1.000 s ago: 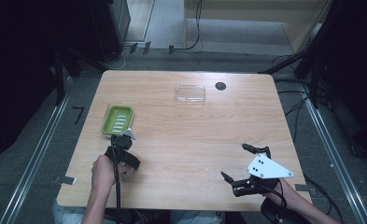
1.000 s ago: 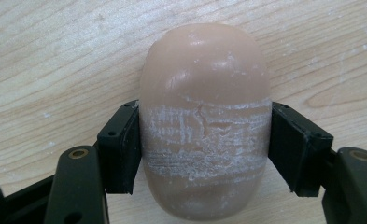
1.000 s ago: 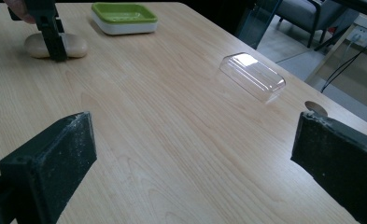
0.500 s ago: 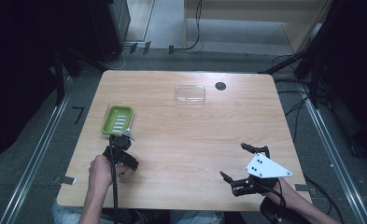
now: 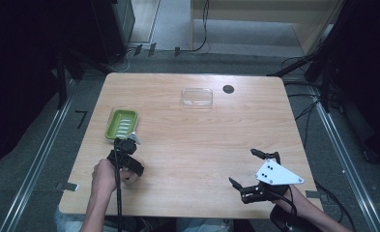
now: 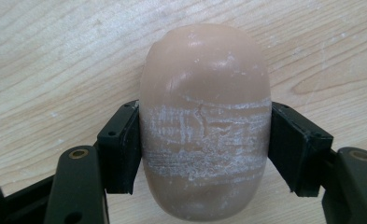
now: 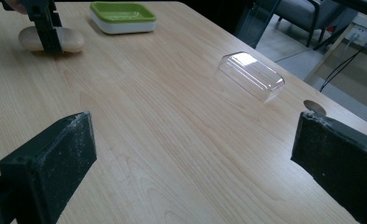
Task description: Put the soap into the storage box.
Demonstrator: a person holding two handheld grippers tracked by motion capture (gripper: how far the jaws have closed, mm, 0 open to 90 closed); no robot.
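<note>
- The left claw (image 5: pixel 126 157) is clamped on a pale, peach-coloured soap bar (image 6: pixel 204 121); in the left gripper view both black jaws press against the bar's long sides, and its top carries a patch of white scuff marks.
- The soap bar lies on the worktop (image 5: pixel 197 145), flat on the light wood between those jaws; in the right gripper view it shows far off at the upper left, with the left claw standing over it.
- Just beyond the left claw, near the worktop's left edge, sits a green soap dish (image 5: pixel 122 123) with a white base, close to the claw but not touching it.
- The right claw (image 5: pixel 248 169) rests released near the front right corner of the worktop, its jaws spread wide with bare wood between them.
- Well ahead of the right claw, towards the far edge, lies a clear plastic lid (image 5: pixel 197 97), and just to its right a small dark round disc (image 5: pixel 228 89) is set in the wood.
- The worktop is pale wood with a fine grain, squarish with rounded corners.
- Around it the room is dim: a grey floor (image 5: pixel 28 159), metal rails along both sides, and black cables (image 5: pixel 197 34) trailing behind the far edge.
</note>
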